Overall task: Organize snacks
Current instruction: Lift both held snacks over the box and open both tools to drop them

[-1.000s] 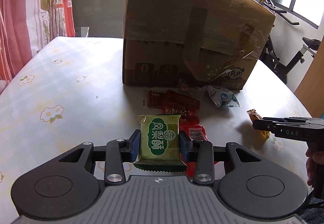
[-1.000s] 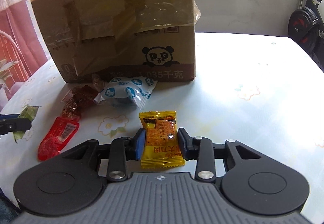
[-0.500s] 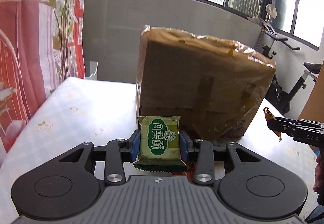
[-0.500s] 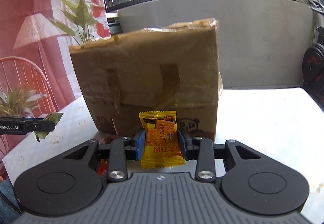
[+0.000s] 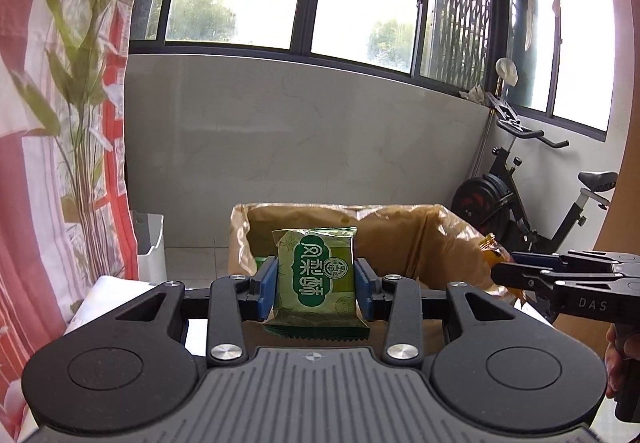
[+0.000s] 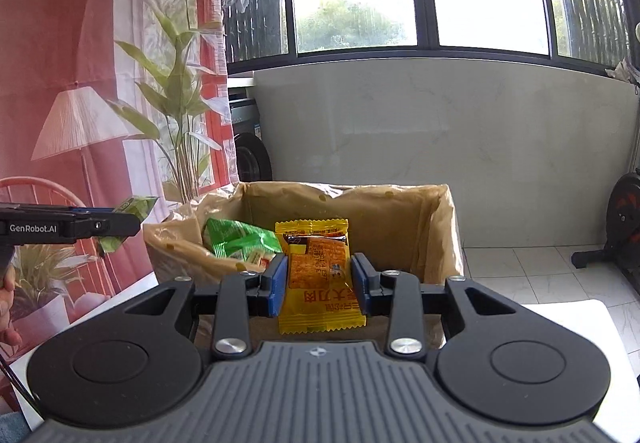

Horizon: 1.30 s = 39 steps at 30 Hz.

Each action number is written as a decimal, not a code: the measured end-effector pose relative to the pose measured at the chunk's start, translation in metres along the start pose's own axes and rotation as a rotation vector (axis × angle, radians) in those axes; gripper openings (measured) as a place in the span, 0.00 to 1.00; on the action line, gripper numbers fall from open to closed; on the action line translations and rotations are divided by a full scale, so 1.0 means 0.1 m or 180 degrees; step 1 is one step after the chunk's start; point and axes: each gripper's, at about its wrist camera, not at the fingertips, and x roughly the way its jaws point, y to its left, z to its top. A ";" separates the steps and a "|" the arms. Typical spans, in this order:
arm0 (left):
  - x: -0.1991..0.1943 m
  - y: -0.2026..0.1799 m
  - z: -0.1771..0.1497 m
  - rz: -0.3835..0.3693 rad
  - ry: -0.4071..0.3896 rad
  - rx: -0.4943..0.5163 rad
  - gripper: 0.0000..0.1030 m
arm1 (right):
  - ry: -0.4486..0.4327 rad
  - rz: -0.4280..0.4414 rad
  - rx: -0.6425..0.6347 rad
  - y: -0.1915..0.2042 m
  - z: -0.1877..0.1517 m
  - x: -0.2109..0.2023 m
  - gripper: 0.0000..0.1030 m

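Two snack packets ride in our tongs above the open brown cardboard box (image 6: 400, 219): the left gripper (image 5: 316, 280) clamps a green square packet (image 5: 316, 271), the right gripper (image 6: 318, 280) an orange-yellow one (image 6: 318, 275). Next we judge each must move over the box mouth and let go. A second ago both packets sat low on the table in front of the box; now they are level with its rim.

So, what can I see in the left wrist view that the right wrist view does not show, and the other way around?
Only the left wrist view shows the exercise bike in full and the white bin. Only the right wrist view shows a green bag already lying inside the cardboard box. Both show the open box, the left gripper shut on the green snack pack, and the right gripper shut on the yellow snack pack.
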 end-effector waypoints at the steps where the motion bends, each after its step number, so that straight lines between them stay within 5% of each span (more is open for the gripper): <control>1: 0.06 -0.02 0.06 0.0012 -0.0019 -0.0003 0.41 | 0.0008 0.0008 -0.0008 -0.01 0.06 0.07 0.35; 7: 0.46 -0.23 0.28 0.0038 -0.0028 0.0060 0.41 | 0.0188 -0.0120 -0.0035 -0.15 0.27 0.49 0.35; 18: 0.98 -0.32 0.09 0.0077 0.0408 -0.0042 0.41 | 0.0521 -0.0313 -0.0276 -0.18 0.19 0.89 0.35; 30: 0.76 -0.25 0.18 0.0185 0.0362 -0.0043 0.67 | 0.0559 -0.0371 -0.0137 -0.21 0.16 0.76 0.43; 39: 0.30 -0.15 0.22 0.0097 0.0259 -0.0022 0.68 | 0.0399 -0.0229 -0.0056 -0.07 0.16 0.46 0.47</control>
